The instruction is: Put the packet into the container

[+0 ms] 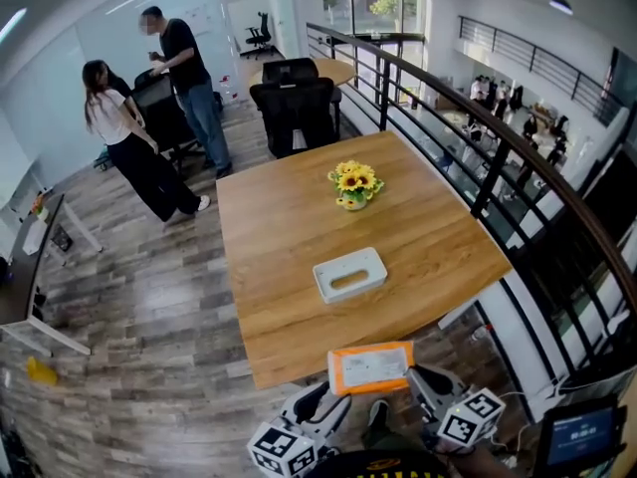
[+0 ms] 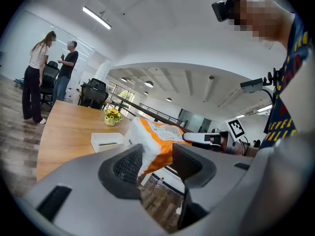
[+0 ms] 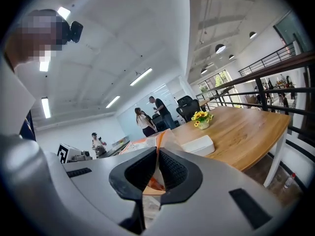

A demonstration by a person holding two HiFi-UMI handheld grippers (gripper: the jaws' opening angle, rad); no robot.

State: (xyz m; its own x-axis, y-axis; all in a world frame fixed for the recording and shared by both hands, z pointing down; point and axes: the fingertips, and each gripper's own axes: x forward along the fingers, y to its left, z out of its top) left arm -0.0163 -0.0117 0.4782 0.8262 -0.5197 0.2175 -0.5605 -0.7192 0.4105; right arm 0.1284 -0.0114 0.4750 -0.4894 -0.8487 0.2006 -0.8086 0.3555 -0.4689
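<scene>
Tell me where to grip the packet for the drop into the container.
Take the packet by its two ends, one from each side: it is flat, looks limp and lies level. The right tongs pinch its thin edge; the left tongs straddle the thicker end.

It was an open-plan office on an upper gallery. A large square pale-wood meeting table (image 1: 299, 247) stood on grey wood-plank flooring (image 1: 149, 317), with black high-backed swivel chairs (image 1: 296, 108) at its far end. A dark metal railing with a wooden handrail (image 1: 493, 179) overlooked a lower floor (more people down there), and long white strip lights (image 2: 96, 17) ran overhead.
</scene>
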